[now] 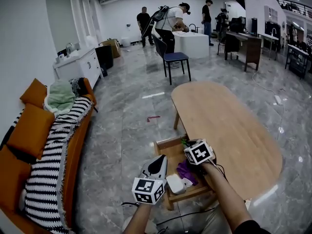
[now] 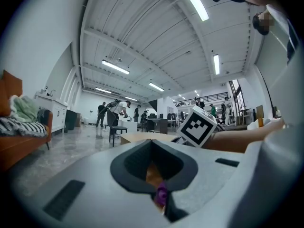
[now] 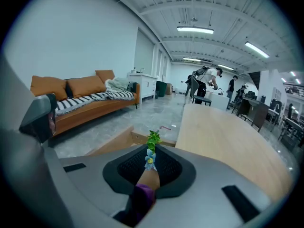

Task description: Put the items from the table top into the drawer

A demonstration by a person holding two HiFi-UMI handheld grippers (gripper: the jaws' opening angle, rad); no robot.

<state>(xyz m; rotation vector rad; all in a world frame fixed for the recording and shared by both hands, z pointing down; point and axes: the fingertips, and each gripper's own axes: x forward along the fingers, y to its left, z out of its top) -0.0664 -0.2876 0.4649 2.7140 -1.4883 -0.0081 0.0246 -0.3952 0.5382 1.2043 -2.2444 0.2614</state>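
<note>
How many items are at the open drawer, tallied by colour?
Purple: 1, the purple item
White: 1, the white item
Green: 1, the green leafy sprig
Total: 3

Bright ceiling strip lights (image 2: 197,1) glare off the glossy floor (image 1: 131,111); fisheye bends edges, corners vignetted black.
</note>
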